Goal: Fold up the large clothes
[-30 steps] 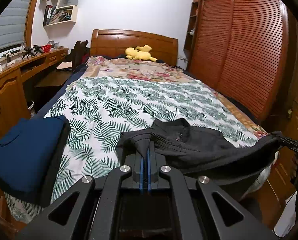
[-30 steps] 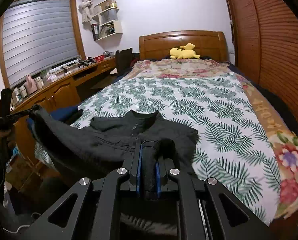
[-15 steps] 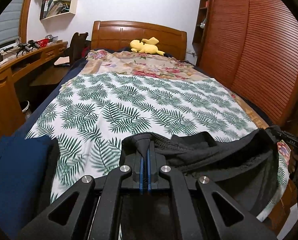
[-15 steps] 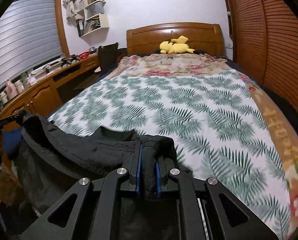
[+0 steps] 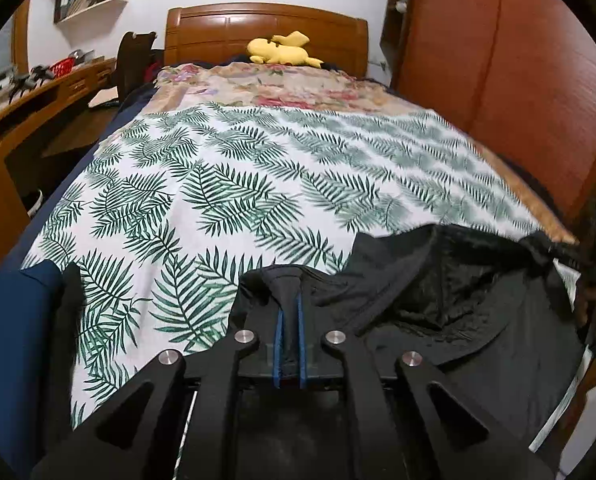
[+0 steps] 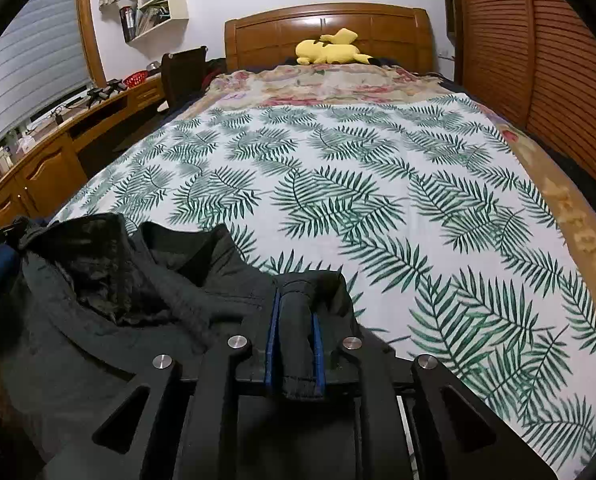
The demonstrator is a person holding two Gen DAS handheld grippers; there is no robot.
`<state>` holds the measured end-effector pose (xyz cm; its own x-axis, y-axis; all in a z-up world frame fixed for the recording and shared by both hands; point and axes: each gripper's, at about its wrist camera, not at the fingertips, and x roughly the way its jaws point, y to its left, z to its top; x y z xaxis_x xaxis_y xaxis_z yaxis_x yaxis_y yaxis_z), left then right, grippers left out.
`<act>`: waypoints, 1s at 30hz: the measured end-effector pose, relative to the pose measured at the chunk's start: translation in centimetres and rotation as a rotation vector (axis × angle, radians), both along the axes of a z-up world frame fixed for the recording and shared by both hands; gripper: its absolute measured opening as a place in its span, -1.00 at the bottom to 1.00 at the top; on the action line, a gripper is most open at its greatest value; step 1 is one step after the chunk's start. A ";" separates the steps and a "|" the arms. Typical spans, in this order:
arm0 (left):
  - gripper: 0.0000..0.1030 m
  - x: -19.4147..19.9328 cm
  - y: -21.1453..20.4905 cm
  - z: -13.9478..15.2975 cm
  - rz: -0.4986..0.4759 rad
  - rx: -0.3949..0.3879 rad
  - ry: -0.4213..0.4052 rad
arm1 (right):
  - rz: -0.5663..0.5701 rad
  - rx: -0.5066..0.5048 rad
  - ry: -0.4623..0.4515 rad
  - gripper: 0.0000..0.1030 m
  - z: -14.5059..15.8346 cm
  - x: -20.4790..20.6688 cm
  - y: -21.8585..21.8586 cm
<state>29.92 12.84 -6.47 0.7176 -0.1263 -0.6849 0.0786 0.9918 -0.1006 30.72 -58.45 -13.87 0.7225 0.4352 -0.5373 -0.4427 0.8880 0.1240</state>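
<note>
Between the blue pads of the left gripper [image 5: 290,312] sits a thin pinch of the black jacket [image 5: 457,312], the pads still pressing on the cloth though the jaws are opening. The right gripper [image 6: 296,320] has a thicker fold of the same jacket [image 6: 118,320] between its 2 blue pads; its jaws are opening too, and the fabric fills the gap and touches both pads.

From those 2 held corners the jacket spreads between the grippers at the foot of the bed, its collar and dark lining turned upward, its far edge lying on the white sheet with green leaf print [image 6: 357,184]. The lower part hangs off the bed edge toward the cameras.

A folded navy garment [image 5: 14,340] lies at the left edge of the left wrist view, just beside the sheet. Further up the bed a floral blanket [image 5: 282,92] covers the mattress, and a yellow plush toy [image 6: 331,52] rests against the wooden headboard [image 6: 325,24]. A wooden desk [image 6: 54,152] runs along the left wall and slatted wardrobe doors [image 6: 537,60] along the right
</note>
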 end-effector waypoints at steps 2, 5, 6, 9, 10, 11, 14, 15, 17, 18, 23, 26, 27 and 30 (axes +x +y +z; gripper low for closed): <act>-0.52 -0.5 -0.4 -0.1 0.013 0.038 0.003 | -0.011 0.000 0.004 -0.54 0.1 -0.2 0.1; 0.23 -1.9 -0.3 -0.2 0.024 0.042 -0.007 | -0.033 0.013 -0.016 0.00 0.4 -1.1 -0.4; 0.47 -2.3 -0.3 -0.3 0.016 0.026 -0.004 | -0.045 0.015 -0.031 0.19 0.6 -1.4 -0.6; 0.51 -4.0 -0.5 -0.6 0.010 0.011 -0.001 | -0.056 0.049 -0.051 0.30 0.8 -2.0 -1.7; 0.51 -4.7 -0.6 -0.8 0.009 0.008 0.000 | -0.059 0.050 -0.045 0.31 0.6 -2.1 -2.0; 0.51 -5.3 -0.7 -1.0 0.006 0.003 0.003 | -0.060 0.046 -0.034 0.31 0.3 -2.0 -2.1; 0.51 -6.5 -1.2 -1.5 -0.012 -0.012 0.015 | -0.045 0.066 0.009 0.31 -0.5 -1.3 -2.5; 0.51 -6.8 -1.4 -1.7 -0.019 -0.011 0.019 | -0.033 0.072 0.034 0.31 -0.8 -0.7 -2.4; 0.51 -7.3 -1.8 -2.0 -0.024 -0.004 0.024 | -0.037 0.050 0.068 0.31 -1.3 0.7 -2.0; 0.51 -7.5 -1.9 -2.1 -0.026 -0.003 0.027 | -0.040 0.033 0.086 0.31 -1.5 1.6 -1.8; 0.51 -7.9 -2.0 -2.3 -0.024 -0.022 0.035 | -0.051 -0.010 0.171 0.31 -2.1 6.4 -0.4; 0.51 -8.2 -1.9 -2.3 -0.016 -0.026 0.033 | -0.080 -0.024 0.236 0.30 -2.8 9.6 0.2; 0.51 -8.2 -2.0 -2.2 -0.015 -0.028 0.033 | -0.075 -0.023 0.257 0.06 -3.1 10.3 0.5; 0.51 -8.5 -2.0 -2.2 -0.015 -0.032 0.039 | -0.024 0.016 0.295 -0.71 -3.4 11.5 1.2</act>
